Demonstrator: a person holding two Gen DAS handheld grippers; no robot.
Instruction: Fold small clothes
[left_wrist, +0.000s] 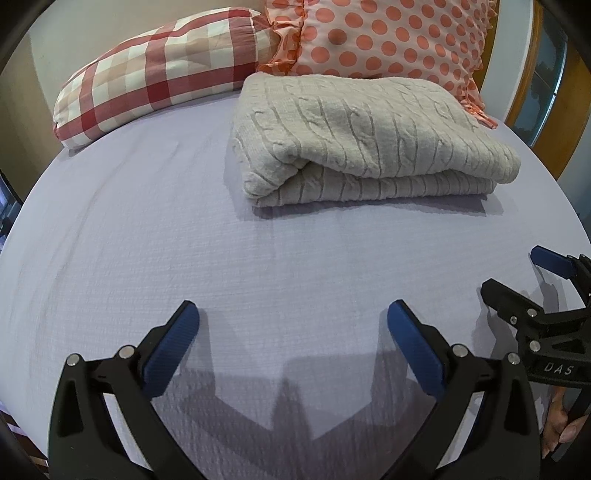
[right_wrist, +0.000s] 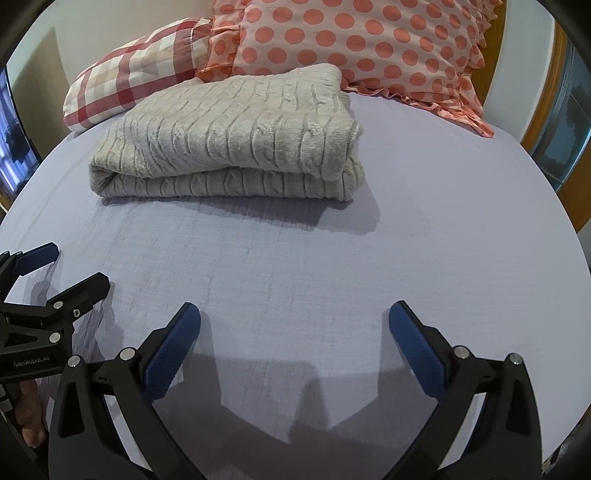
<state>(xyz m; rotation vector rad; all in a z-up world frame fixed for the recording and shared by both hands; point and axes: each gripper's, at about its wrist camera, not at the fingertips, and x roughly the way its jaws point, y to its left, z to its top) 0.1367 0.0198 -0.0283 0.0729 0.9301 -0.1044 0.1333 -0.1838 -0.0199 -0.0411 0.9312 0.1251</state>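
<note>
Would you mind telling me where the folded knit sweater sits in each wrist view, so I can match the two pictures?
Left wrist: the sweater lies upper right of centre on the sheet, beyond the open left tongs.
Right wrist: the sweater lies upper left of centre, beyond the open right tongs.
Shared landmark: the dotted pillow right behind the sweater.

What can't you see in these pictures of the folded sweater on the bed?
- Sweater: its far side and inner layers, hidden by its own folds, both views.
- Polka-dot pillow: top cut off by the frame edge.
- Checked pillow: part hidden behind the sweater in the right wrist view.
</note>
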